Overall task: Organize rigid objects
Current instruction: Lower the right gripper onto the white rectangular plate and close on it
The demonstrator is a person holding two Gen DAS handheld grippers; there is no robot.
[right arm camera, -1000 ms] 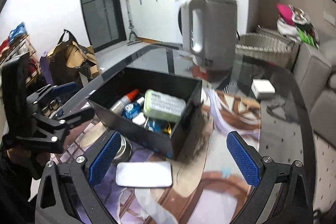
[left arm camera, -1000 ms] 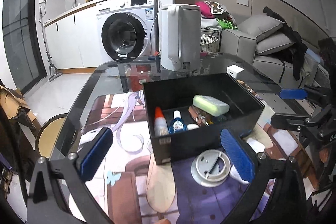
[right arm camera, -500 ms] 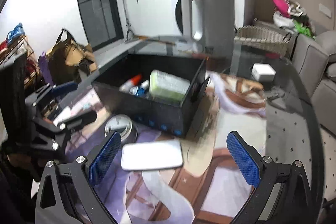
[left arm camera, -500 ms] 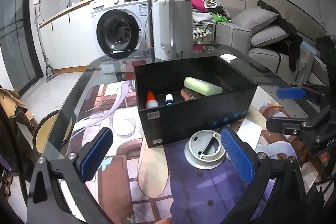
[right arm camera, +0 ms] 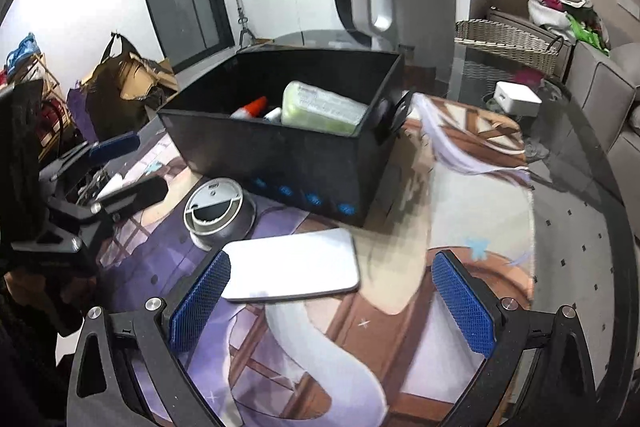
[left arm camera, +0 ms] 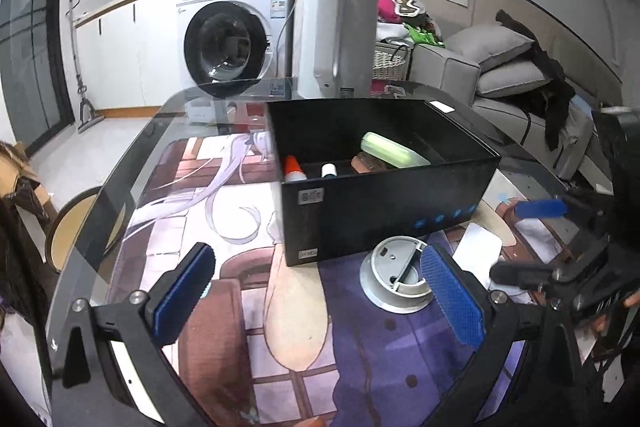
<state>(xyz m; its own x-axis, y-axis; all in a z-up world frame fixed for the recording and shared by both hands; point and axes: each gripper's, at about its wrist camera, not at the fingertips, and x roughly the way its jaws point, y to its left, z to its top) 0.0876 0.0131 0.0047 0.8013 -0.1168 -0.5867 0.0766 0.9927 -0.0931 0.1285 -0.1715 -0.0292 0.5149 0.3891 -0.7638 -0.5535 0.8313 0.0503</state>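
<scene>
Worktop (left arm camera: 132, 163): glass, with a printed mat (left arm camera: 240, 307) over most of it. Kettle (left arm camera: 340, 39) stands at the far edge, 12 o'clock from the box.

Box (left arm camera: 384, 215): black, open top, sits mid-mat at roughly 1 o'clock in the left wrist view and 11 o'clock in the right wrist view. Already inside: green case (right arm camera: 320, 105) lying tilted on the other contents, orange-capped glue bottle (right arm camera: 250, 109), a white-capped bottle (left arm camera: 330, 171) beside it. Other small bits in there are too hidden to identify.

Left to do, by my read: two items on the mat outside the box.
- Flat white rectangular pad (right arm camera: 292, 269), lying flat, just in front of the box's front wall. In the right wrist view it sits at 11 o'clock between the pads, closer to the left one.
- Round grey disc (left arm camera: 396, 279) with a slot on top, just beside the box's front wall and near the pad. In the left wrist view it's at 2 o'clock.

Left tongs (left arm camera: 316, 305): spread wide, empty.
Right tongs (right arm camera: 332, 301): spread wide, empty, low over the mat and lined up near the white pad.

Judgement: mostly sorted, with two pieces remaining. The pad looks like the right side's next pick; thin and flat, so getting an edge may be awkward.
</scene>
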